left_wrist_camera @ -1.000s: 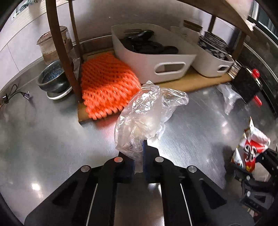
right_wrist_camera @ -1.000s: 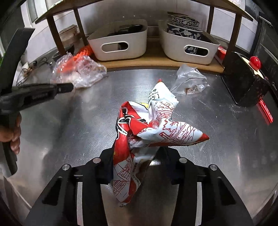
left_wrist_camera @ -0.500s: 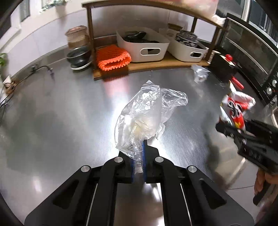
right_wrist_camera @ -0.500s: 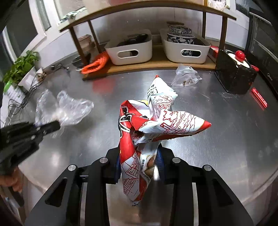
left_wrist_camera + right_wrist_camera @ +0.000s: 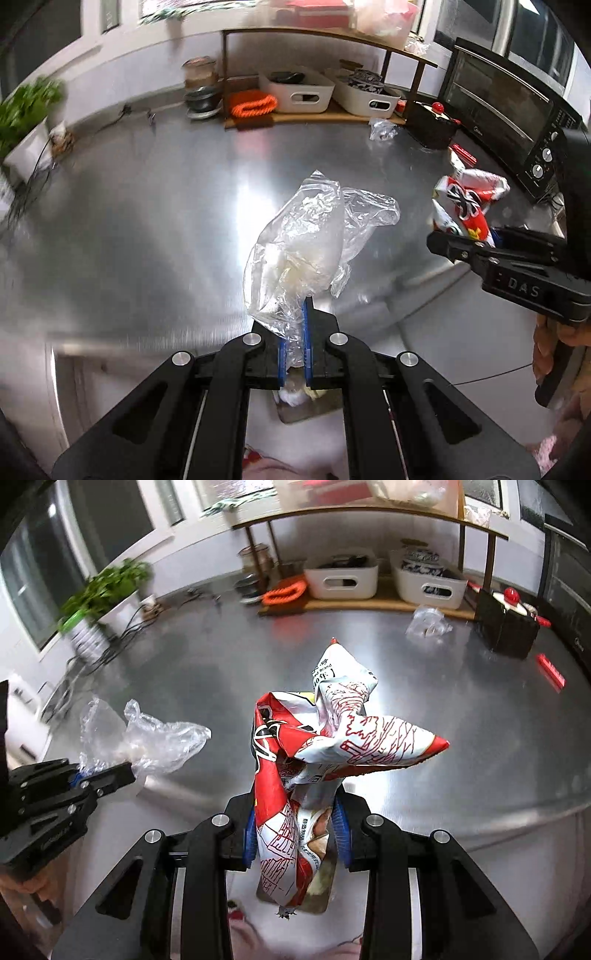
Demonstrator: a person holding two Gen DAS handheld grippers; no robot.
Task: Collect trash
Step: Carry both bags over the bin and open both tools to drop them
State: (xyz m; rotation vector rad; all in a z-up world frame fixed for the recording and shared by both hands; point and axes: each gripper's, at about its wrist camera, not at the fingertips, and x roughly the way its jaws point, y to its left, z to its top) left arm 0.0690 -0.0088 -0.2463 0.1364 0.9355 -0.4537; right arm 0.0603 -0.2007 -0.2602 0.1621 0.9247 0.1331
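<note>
My left gripper [image 5: 294, 343] is shut on a crumpled clear plastic bag [image 5: 314, 247] and holds it in the air above the front edge of the steel counter [image 5: 147, 221]. My right gripper [image 5: 297, 830] is shut on a crumpled red and white snack wrapper [image 5: 325, 746], also held above the counter's front edge. Each gripper shows in the other's view: the right gripper [image 5: 461, 247] with the wrapper [image 5: 465, 203] at right, the left gripper [image 5: 99, 775] with the clear bag [image 5: 147, 738] at left. Another small clear bag [image 5: 428, 624] lies on the counter near the shelf.
A wooden shelf [image 5: 314, 114] at the back holds two white bins [image 5: 299, 92], an orange net [image 5: 251, 105] and bowls. A black box with a red knob [image 5: 506, 627] and a toaster oven [image 5: 509, 110] stand at right. A potted plant [image 5: 103, 602] stands at left.
Both grippers have pulled back and up from the shelf toward the counter's front edge, each still holding its trash. The floor below the edge now shows.
</note>
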